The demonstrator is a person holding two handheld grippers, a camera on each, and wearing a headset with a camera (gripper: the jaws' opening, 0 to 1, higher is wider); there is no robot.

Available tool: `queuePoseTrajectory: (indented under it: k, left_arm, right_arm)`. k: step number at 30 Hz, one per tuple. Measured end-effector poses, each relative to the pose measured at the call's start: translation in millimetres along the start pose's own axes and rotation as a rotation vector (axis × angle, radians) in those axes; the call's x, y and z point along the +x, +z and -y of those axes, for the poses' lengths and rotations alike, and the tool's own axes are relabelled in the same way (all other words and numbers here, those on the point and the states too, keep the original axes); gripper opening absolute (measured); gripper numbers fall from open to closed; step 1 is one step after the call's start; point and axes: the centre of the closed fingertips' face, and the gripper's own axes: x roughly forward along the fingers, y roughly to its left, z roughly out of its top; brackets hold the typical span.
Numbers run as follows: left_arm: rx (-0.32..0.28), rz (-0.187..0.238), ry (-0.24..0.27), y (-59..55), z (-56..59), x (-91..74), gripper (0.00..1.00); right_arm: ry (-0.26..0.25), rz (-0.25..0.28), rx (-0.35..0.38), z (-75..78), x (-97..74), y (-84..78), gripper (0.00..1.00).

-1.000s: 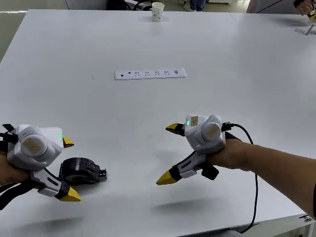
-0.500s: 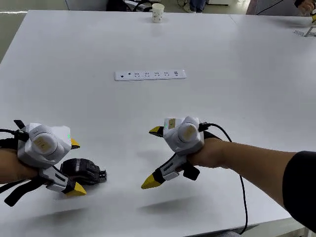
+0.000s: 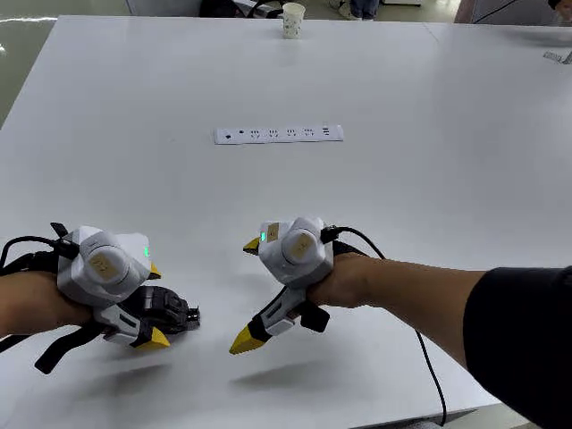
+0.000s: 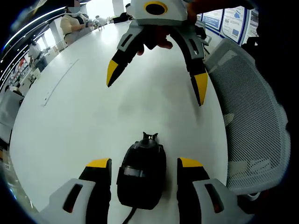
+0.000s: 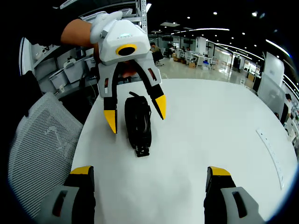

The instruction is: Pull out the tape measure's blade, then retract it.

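Note:
A black tape measure [image 3: 172, 307] lies on the white table [image 3: 375, 170] near its front left corner, with its blade drawn in. The hook end [image 4: 149, 136] points toward my right gripper. My left gripper [image 3: 155, 304] straddles the case [image 4: 141, 173], open, with a narrow gap on each side of it. My right gripper [image 3: 247, 291] hovers just right of the tape measure. It is wide open with nothing between its jaws. In the right gripper view, my right gripper [image 5: 149, 171] faces the case [image 5: 138, 119] head on, a short way off.
A white power strip [image 3: 279, 134] lies mid-table, and a paper cup [image 3: 292, 20] stands at the far edge. A cable [image 3: 420, 349] trails from my right gripper toward the front edge. A grey mesh chair [image 4: 247, 116] stands just off that edge.
My right gripper has moved left and nearer to the tape measure. My left gripper's jaws have narrowed around the case. The tape measure has stayed where it was.

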Motion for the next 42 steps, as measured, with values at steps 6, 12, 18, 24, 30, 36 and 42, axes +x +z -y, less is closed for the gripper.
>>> queuePoseTrajectory:
  k: [6,12,18,24,30,36,42]
  left_arm:
    - [-0.042,0.011,-0.032,4.1,1.2,3.3,0.35]
    - [-0.001,-0.009,-0.01,-0.8,-6.2,-0.5,0.34]
    - [0.017,-0.006,-0.008,-2.6,-6.6,-1.3,0.33]
    - [0.02,-0.003,0.007,-2.2,-5.3,-1.1,0.33]
    - [0.012,0.007,0.006,-4.6,-9.0,-0.2,0.33]
    - [0.003,0.006,0.003,-4.8,-8.9,1.6,0.33]
    - [-0.003,0.004,0.005,-5.1,-8.7,3.1,0.34]
  right_arm:
    - [0.023,0.0,-0.014,-5.6,8.4,7.6,0.99]
    - [0.036,-0.001,-0.041,-7.9,12.4,12.8,0.92]
    - [0.042,-0.017,-0.063,-7.3,17.9,11.7,0.85]
    - [0.09,-0.044,-0.09,-14.9,29.0,6.8,0.64]
    - [0.1,-0.053,-0.121,-15.3,42.1,9.4,0.47]
    - [0.104,-0.074,-0.137,-17.4,53.2,5.3,0.38]
    - [0.1,-0.07,-0.132,-17.0,57.1,6.2,0.28]
